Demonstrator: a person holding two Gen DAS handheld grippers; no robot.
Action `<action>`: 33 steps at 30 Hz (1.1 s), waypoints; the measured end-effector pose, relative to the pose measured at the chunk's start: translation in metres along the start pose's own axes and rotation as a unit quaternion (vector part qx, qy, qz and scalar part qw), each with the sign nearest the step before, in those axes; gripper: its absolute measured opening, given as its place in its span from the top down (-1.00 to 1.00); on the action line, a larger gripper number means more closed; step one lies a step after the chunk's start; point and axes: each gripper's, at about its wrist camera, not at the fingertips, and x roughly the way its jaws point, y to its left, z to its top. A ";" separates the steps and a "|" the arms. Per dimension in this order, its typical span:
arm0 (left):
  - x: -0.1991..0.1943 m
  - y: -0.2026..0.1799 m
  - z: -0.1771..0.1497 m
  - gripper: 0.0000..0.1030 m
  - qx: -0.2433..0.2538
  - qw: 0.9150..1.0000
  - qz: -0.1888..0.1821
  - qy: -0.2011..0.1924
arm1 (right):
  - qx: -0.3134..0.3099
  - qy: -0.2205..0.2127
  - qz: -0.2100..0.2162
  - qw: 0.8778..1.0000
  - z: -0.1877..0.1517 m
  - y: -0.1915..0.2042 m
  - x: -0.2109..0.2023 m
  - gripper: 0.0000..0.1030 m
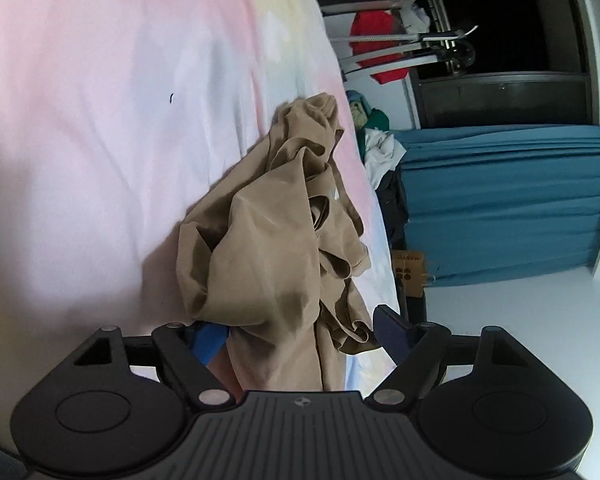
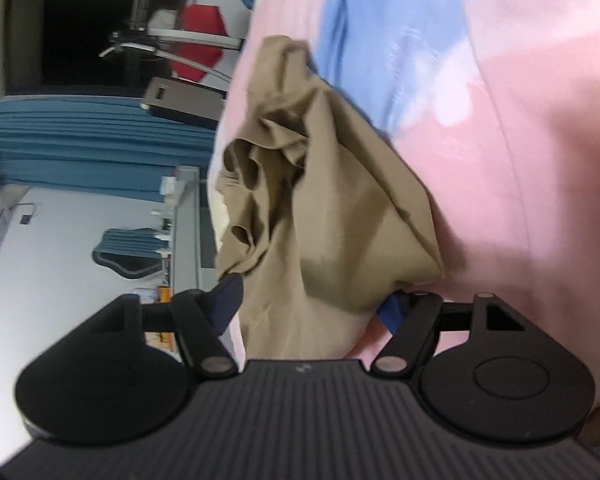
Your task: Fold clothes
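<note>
A crumpled tan garment (image 1: 276, 240) lies on a pastel pink, white and blue bedsheet (image 1: 100, 140). My left gripper (image 1: 300, 332) has its blue-padded fingers (image 1: 392, 332) wide apart on either side of the cloth's near end, which drapes between them. In the right wrist view the same tan garment (image 2: 324, 208) lies on the sheet (image 2: 520, 140) and hangs between my right gripper's (image 2: 312, 304) spread fingers (image 2: 226, 300). Neither gripper pinches the cloth.
Blue curtains (image 1: 508, 200), a dark window (image 1: 500, 20), a drying rack with a red garment (image 1: 372, 44) and a pile of clothes (image 1: 380, 148) stand beyond the bed edge. A cardboard box (image 1: 410, 272) sits on the floor. A desk (image 2: 188, 220) shows in the right wrist view.
</note>
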 end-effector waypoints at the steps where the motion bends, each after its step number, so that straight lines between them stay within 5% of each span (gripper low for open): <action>1: 0.002 0.000 -0.002 -0.56 0.003 1.000 0.019 0.004 | -0.009 -0.002 -0.017 1.000 0.003 0.000 -0.001 -0.34; 4: 0.009 0.005 -0.009 -0.42 0.007 0.997 0.075 0.020 | -0.011 -0.005 -0.067 0.998 0.005 -0.005 -0.001 -0.26; 10: 0.006 0.018 -0.008 -0.35 -0.015 0.997 0.079 0.008 | 0.000 -0.012 -0.088 0.996 0.003 -0.018 -0.008 -0.09; 13: 0.005 0.025 -0.002 -0.25 -0.037 0.997 0.070 -0.002 | -0.018 -0.017 -0.080 0.996 0.004 -0.016 -0.011 0.43; 16: 0.001 0.019 0.003 0.20 -0.021 0.997 0.067 -0.020 | -0.034 -0.025 -0.070 0.997 0.007 -0.012 -0.012 0.70; 21: -0.011 -0.011 0.007 0.77 0.040 0.997 0.047 -0.043 | -0.063 -0.039 -0.044 0.996 0.010 0.003 -0.015 0.76; 33: -0.106 -0.078 -0.021 0.87 0.081 0.994 0.011 -0.070 | -0.120 -0.090 0.022 0.988 -0.011 0.070 -0.083 0.80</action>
